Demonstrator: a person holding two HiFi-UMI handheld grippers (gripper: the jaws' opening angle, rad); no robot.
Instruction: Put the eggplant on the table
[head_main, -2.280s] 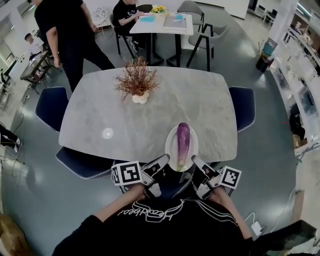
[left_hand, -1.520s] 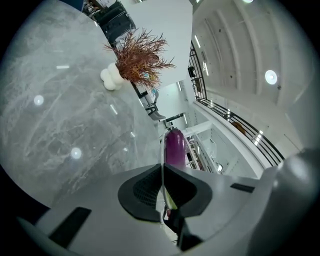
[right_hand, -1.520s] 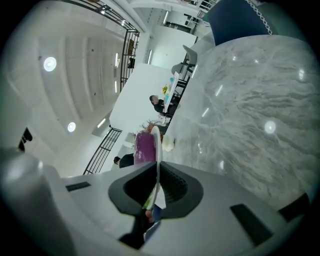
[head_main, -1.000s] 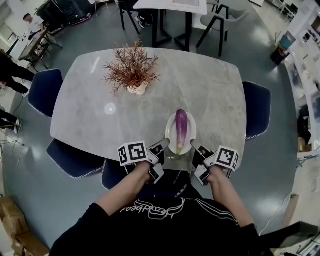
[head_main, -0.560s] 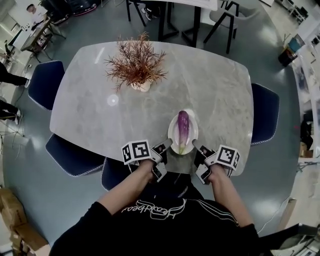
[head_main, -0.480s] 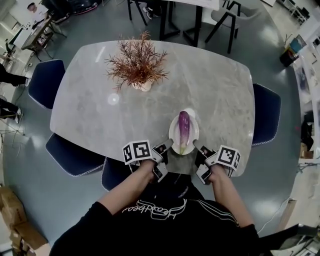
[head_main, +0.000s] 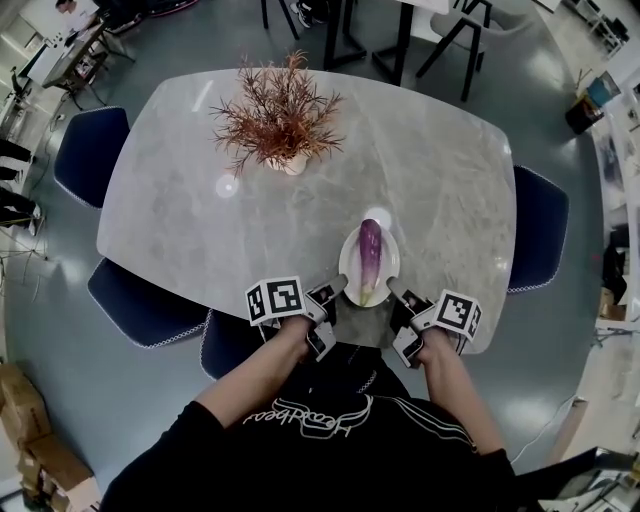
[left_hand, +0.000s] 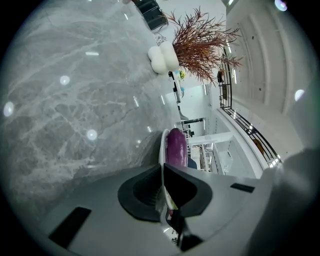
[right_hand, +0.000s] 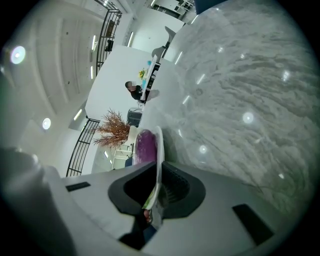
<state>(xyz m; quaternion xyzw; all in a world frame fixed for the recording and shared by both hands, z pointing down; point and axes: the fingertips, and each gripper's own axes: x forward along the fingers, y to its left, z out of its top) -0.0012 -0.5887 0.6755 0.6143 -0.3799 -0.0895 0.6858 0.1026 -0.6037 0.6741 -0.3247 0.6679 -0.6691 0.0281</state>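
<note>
A purple eggplant (head_main: 370, 254) lies lengthwise on a white plate (head_main: 347, 270) at the near edge of the grey marble table (head_main: 300, 215). My left gripper (head_main: 335, 291) is shut on the plate's near-left rim and my right gripper (head_main: 397, 297) is shut on its near-right rim. The left gripper view has the plate rim (left_hand: 161, 150) edge-on between the jaws of the left gripper (left_hand: 162, 192), with the eggplant (left_hand: 176, 146) beyond. In the right gripper view, the right gripper (right_hand: 156, 192) likewise pinches the rim (right_hand: 159, 145) beside the eggplant (right_hand: 145, 145). Whether the plate rests on the table is not visible.
A dried reddish plant in a white vase (head_main: 277, 125) stands at the table's far left-centre. Blue chairs sit at the left (head_main: 90, 155), near left (head_main: 140, 305) and right (head_main: 540, 240). Cardboard boxes (head_main: 30, 445) lie on the floor at lower left.
The plate with the eggplant, still held by both grippers, has moved slightly forward over the table's near edge. The head view has shifted; the people at the back have left the view.
</note>
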